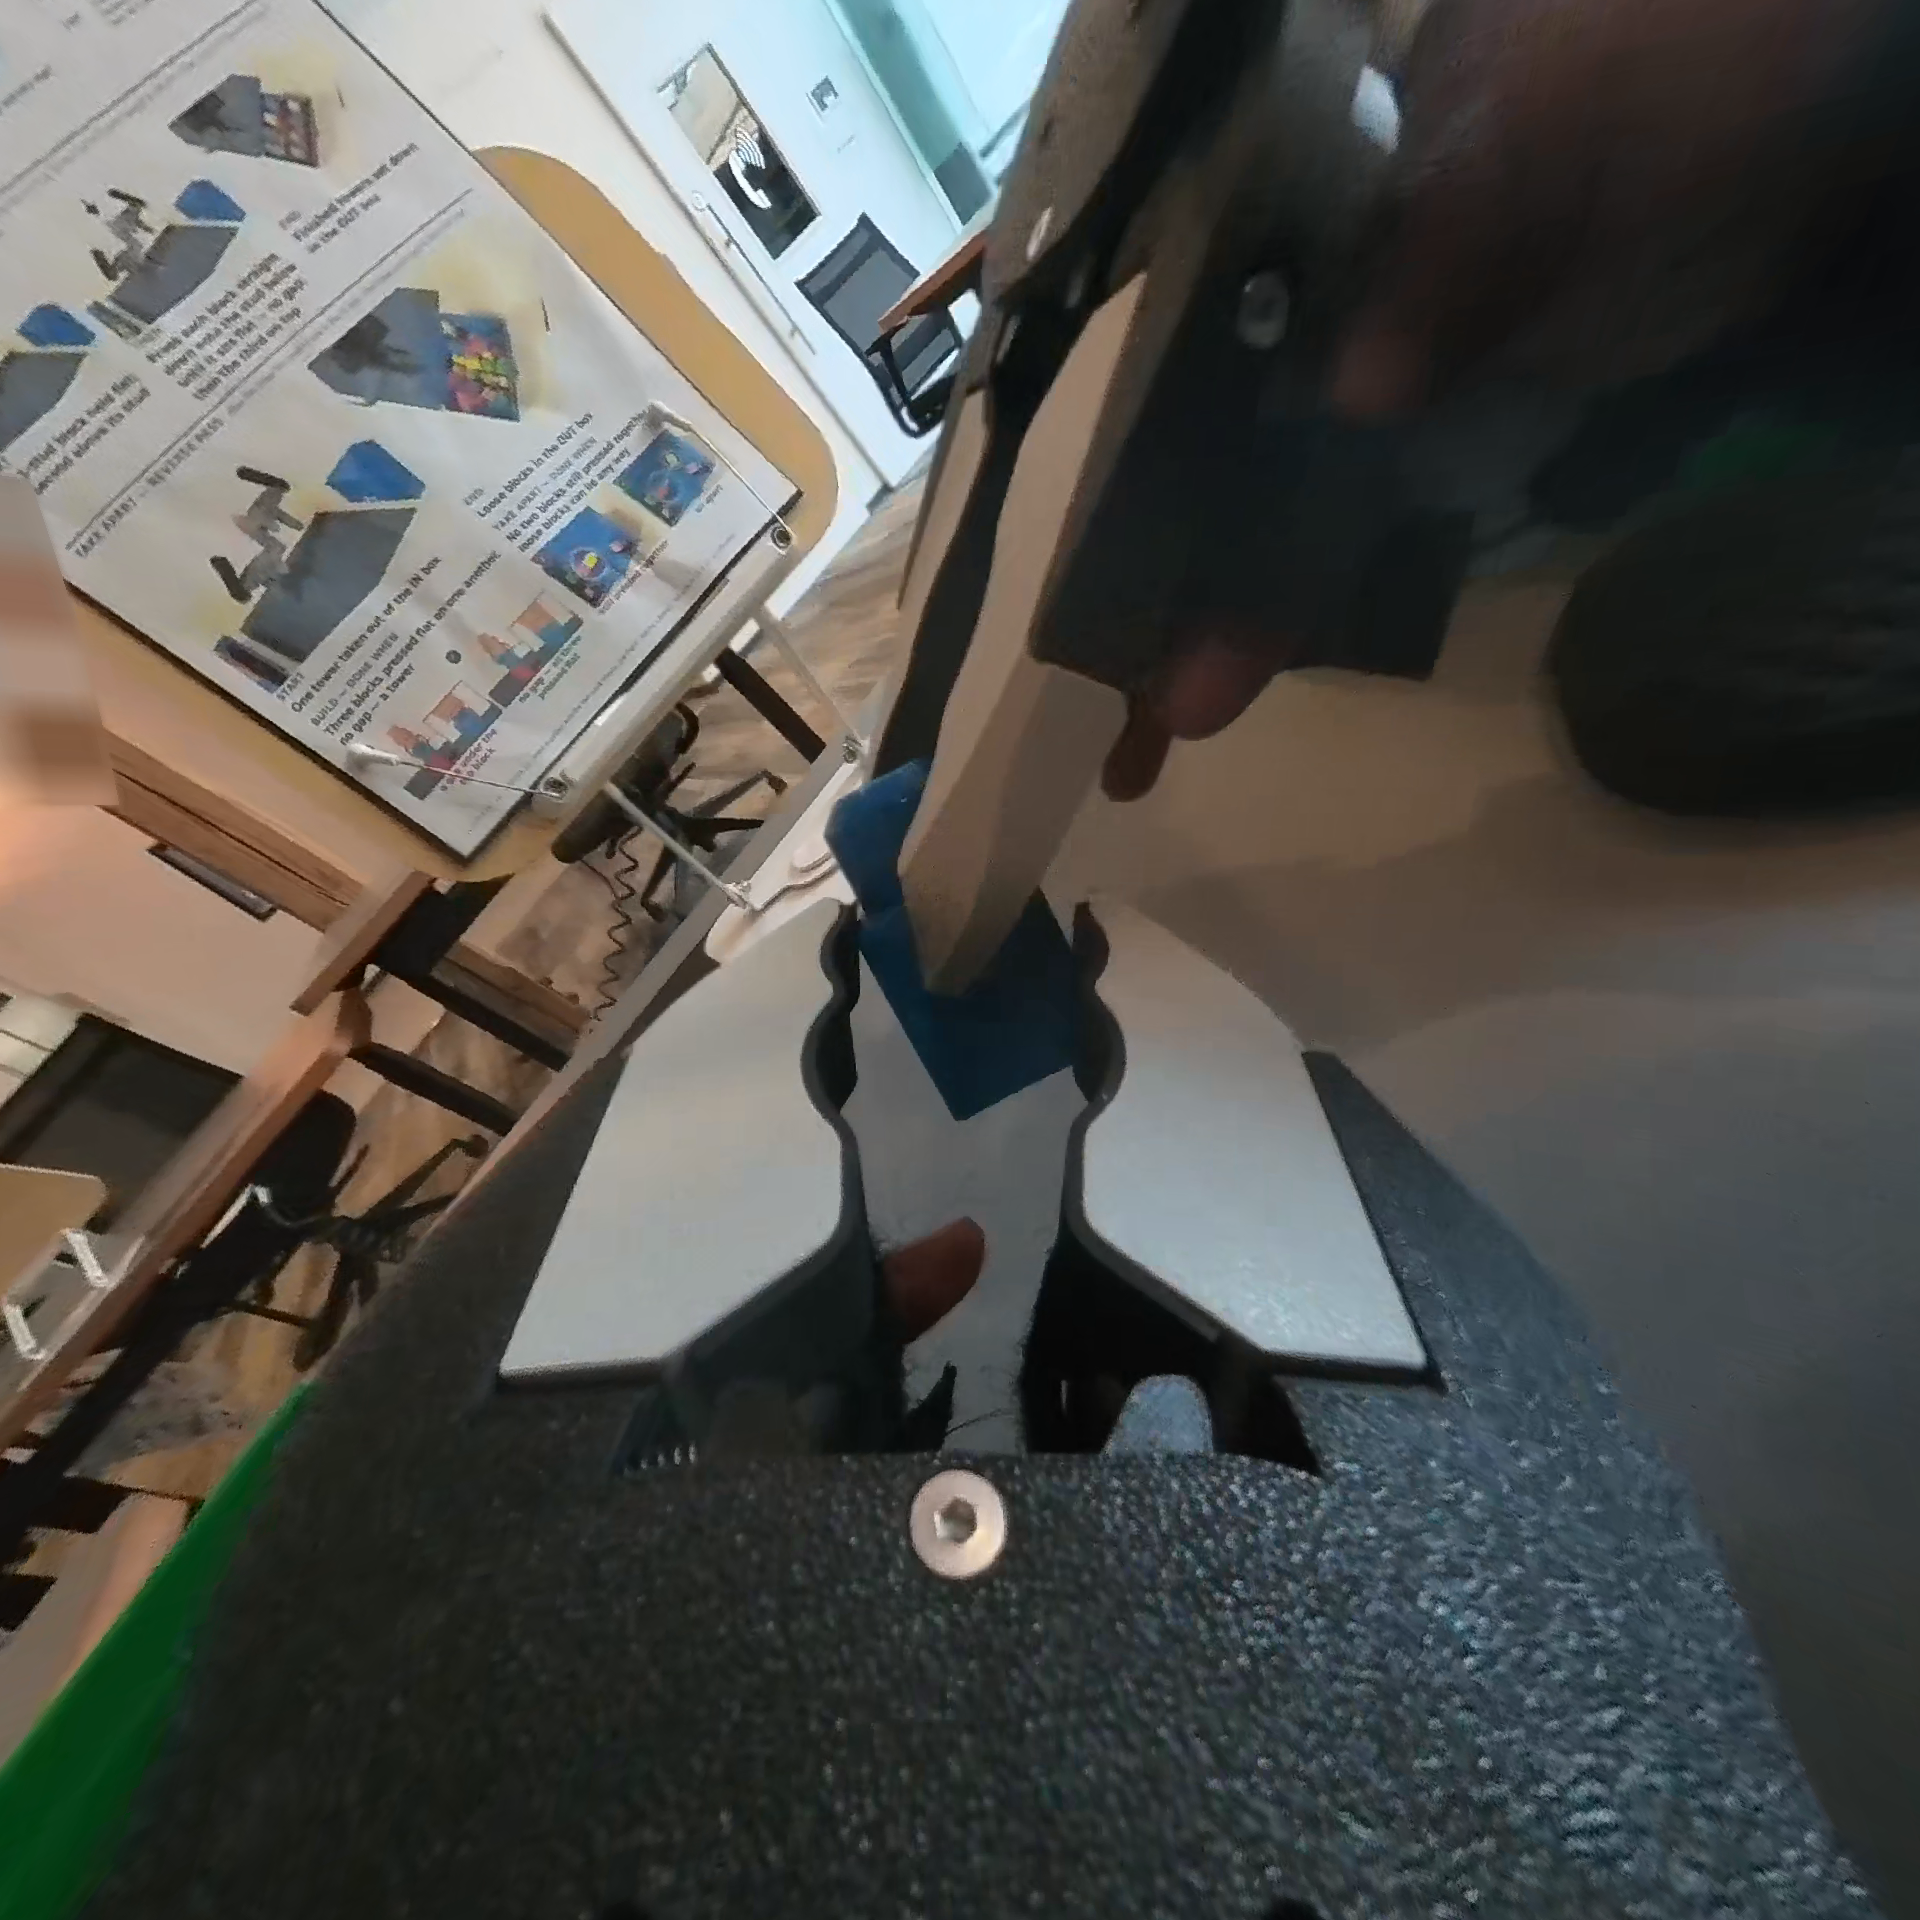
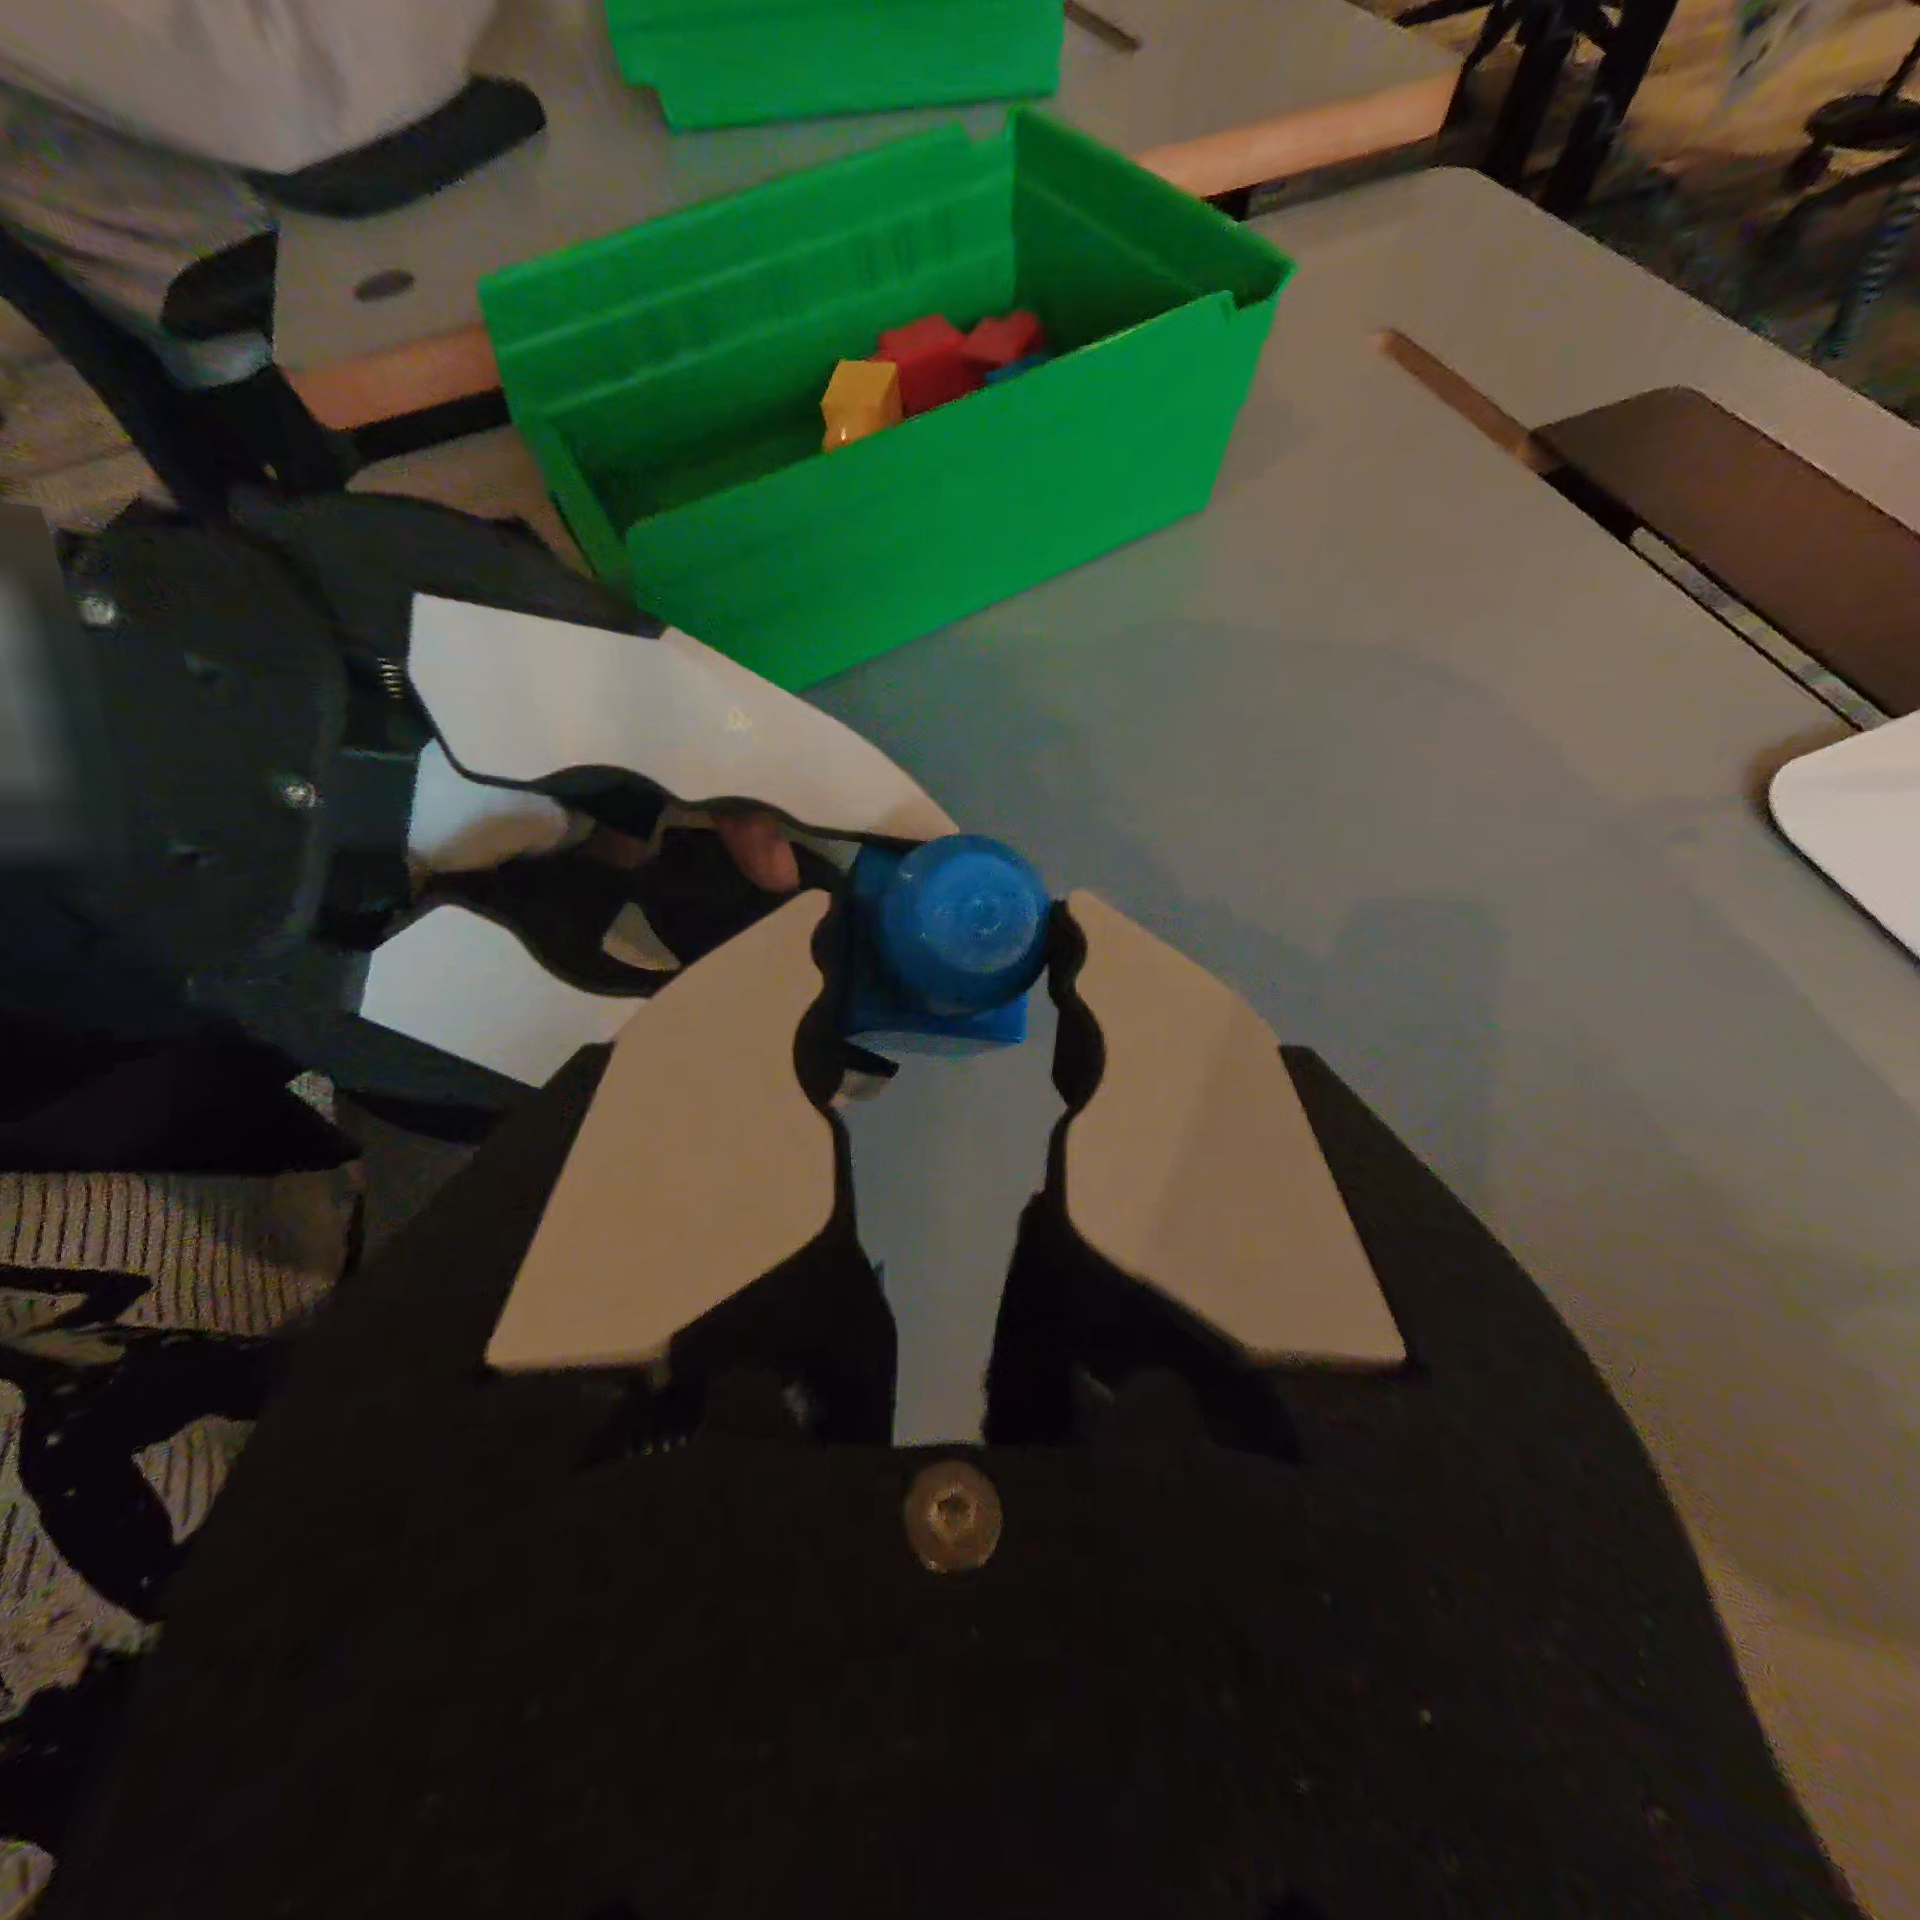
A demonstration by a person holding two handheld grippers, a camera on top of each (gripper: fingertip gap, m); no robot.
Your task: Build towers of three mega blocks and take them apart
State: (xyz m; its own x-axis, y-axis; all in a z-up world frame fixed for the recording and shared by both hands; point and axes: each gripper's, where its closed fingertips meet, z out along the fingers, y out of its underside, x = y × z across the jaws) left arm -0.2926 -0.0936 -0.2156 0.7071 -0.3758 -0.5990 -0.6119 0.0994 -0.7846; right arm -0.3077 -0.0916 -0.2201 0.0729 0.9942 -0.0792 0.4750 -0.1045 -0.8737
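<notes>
We clamp the stacked blue plastic mega blocks [image 2: 940,961] between both grippers, left gripper [image 1: 961,1023] low, right gripper [image 2: 940,971] crosswise above, stud axis toward the right camera.

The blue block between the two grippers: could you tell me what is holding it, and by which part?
Both hold the blue block: the right gripper clamps its sides just below the stud, the left gripper its lower body.
</notes>
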